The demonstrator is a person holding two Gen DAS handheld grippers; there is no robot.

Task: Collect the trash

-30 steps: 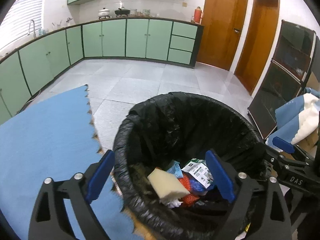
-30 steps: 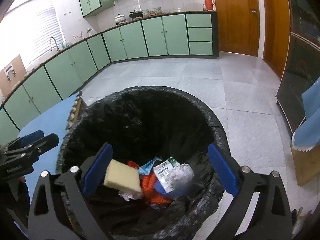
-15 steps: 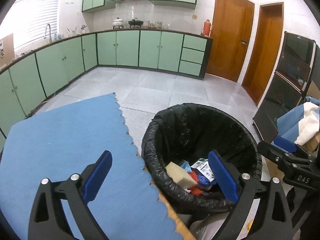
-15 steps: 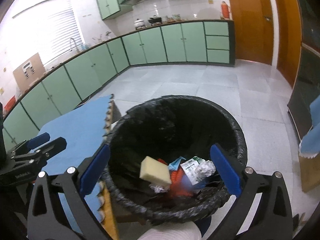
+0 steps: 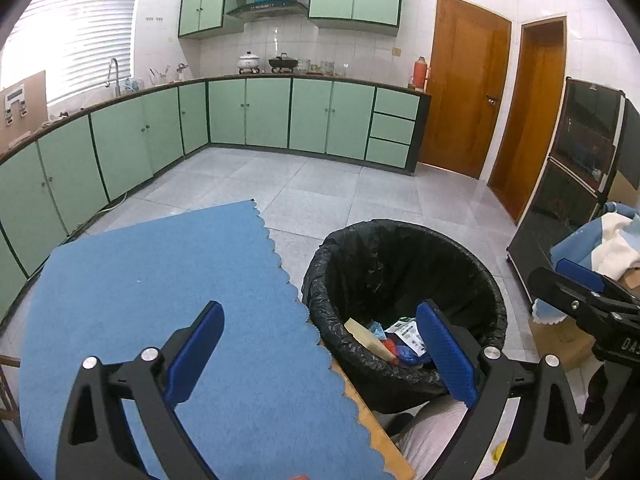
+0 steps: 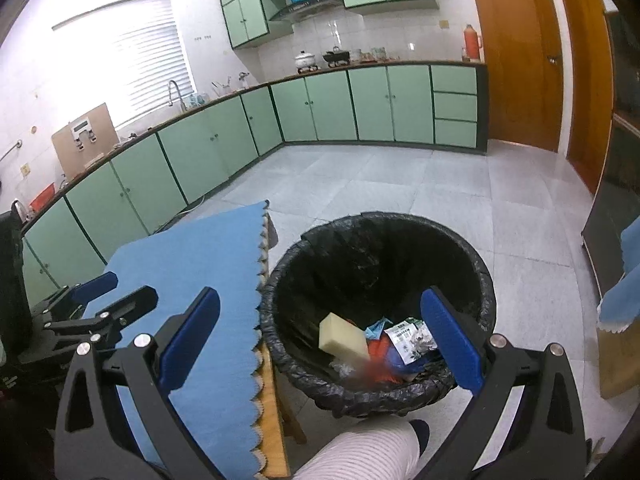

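Trash (image 6: 372, 344) lies heaped at the bottom of the black-lined bin (image 6: 476, 276), seen between the spread jaws of the right gripper (image 6: 320, 332), which is wide open and holds nothing. Closest to that gripper's left finger is a pale yellow sponge block (image 6: 342, 334), lying tilted with its long axis running from the bin's left wall down toward the near rim. Just beside it, toward the right finger, sit a blue scrap (image 6: 376, 328), something orange-red that is blurred, and a white-and-green printed packet (image 6: 408, 338) whose long axis slants up toward the far right wall.

The left gripper (image 5: 320, 354) is also wide open and empty. Its right finger overlaps the bin's near rim in view, with the same sponge block (image 5: 366, 340) and printed packet (image 5: 408, 332) just inside that finger; its left finger is over the blue mat (image 5: 160, 280). The mat covers a table whose wooden edge (image 5: 360, 396) shows just beside the bin (image 5: 400, 248).

Below the jaws, a person's striped trouser leg (image 6: 360, 452) is near the bin's base. Beyond lie a grey tiled floor (image 6: 360, 184), green cabinets (image 6: 332, 104) and brown wooden doors (image 5: 464, 96).
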